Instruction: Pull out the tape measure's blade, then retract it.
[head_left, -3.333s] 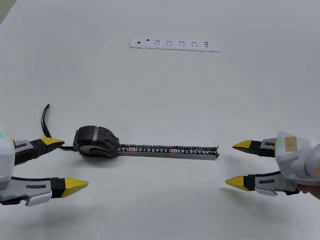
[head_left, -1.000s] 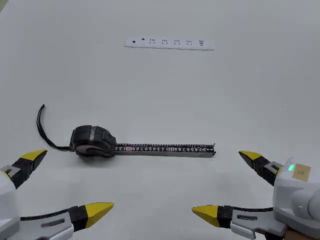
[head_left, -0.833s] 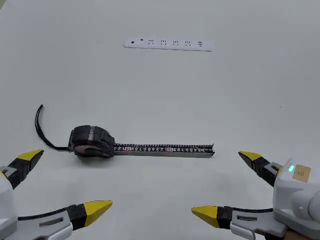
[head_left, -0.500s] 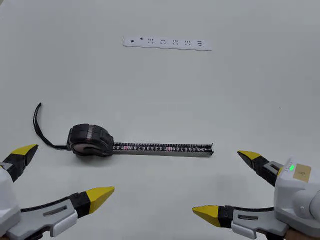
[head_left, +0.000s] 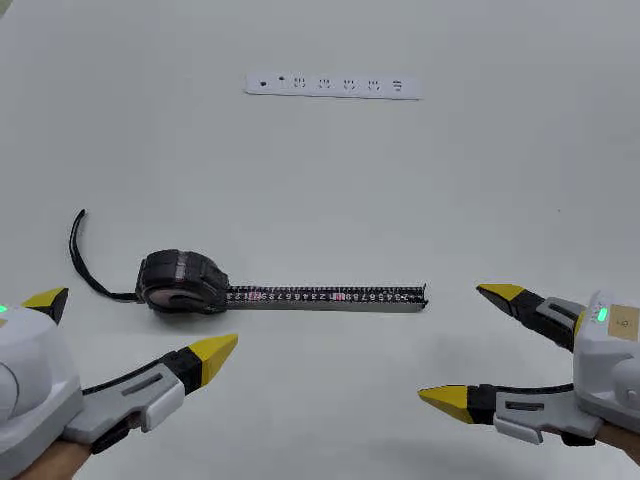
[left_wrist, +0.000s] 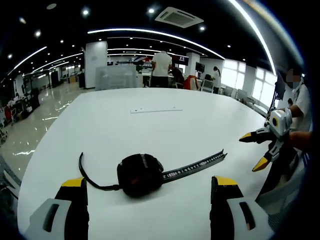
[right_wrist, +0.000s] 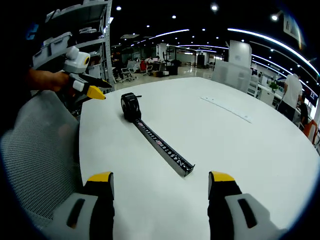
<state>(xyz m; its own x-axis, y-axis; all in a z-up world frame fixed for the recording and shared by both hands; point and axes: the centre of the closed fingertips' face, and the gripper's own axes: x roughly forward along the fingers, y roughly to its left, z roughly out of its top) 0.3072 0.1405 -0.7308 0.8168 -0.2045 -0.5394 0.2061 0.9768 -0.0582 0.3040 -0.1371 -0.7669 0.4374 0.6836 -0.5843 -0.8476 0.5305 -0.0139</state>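
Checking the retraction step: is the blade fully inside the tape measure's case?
No, the blade lies stretched out on the table from the case.

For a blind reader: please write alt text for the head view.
A black tape measure lies on a white table, its dark numbered blade pulled out toward the right. The open, yellow-tipped left gripper and right gripper hover at the bottom corners, touching nothing; a white power strip lies farther back.
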